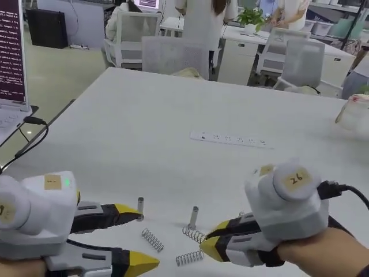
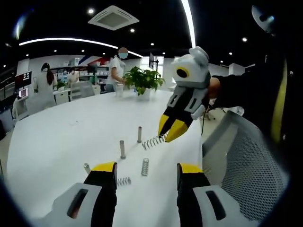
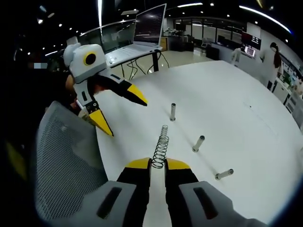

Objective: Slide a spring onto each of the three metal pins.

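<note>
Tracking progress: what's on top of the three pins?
Nothing; all three pins stand bare. The right gripper clamps one spring; two springs lie on the table. No pin top is covered.

This is an open-plan office. A large white desk [image 1: 173, 115] carries a power strip [image 1: 229, 139] toward its far edge, and a laptop [image 1: 10, 63] stands open just beyond its left edge. Past the far edge are grey mesh chairs [image 1: 173, 56], white cabinets [image 1: 239, 60], a potted plant [image 1: 252, 17] and people [image 2: 118, 66] among other desks. Overhead are strip lights [image 2: 189, 21] and a ceiling air-conditioning vent [image 2: 113, 18].
</note>
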{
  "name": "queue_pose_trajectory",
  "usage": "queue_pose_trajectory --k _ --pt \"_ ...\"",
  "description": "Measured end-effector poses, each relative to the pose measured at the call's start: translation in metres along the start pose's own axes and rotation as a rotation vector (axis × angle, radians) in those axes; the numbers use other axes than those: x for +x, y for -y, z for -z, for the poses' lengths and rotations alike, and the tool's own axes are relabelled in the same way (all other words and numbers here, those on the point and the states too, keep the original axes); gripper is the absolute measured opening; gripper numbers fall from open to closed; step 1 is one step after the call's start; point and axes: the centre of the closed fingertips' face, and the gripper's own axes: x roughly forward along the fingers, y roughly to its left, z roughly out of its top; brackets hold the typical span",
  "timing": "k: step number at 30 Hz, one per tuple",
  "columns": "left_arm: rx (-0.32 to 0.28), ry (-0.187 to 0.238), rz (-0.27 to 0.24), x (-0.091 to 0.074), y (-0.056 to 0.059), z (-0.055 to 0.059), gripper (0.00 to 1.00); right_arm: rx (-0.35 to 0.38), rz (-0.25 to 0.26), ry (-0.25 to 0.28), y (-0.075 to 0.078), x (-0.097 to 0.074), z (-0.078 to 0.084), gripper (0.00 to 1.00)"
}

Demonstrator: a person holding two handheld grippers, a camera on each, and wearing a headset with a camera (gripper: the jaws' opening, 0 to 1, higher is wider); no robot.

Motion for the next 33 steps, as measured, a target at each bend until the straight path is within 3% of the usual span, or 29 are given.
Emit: queue_pose_trajectory --k 7,10,18,26,33 --pt "0.066 -0.02 0.026 0.009 0.001 0.003 0.39 -0.032 -0.043 -0.013 -0.012 0.0 -0.008 0.09" --pt "0.14 -0.023 0.023 0.013 0.001 0.004 0.34 -0.043 -0.075 -0.023 -0.018 0.002 -0.012 0.09" --pt "0.249 -0.022 0.038 0.017 0.008 0.004 0.19 -0.048 -0.124 -0.046 -0.029 0.005 -0.015 0.09" --pt "0.323 -0.029 0.067 0.023 0.018 0.004 0.13 -0.043 -0.151 -0.072 -0.035 0.008 -0.012 0.09" --pt "0.356 -0.054 0.07 0.025 0.019 0.008 0.07 -0.035 -0.162 -0.082 -0.038 0.008 -0.01 0.09"
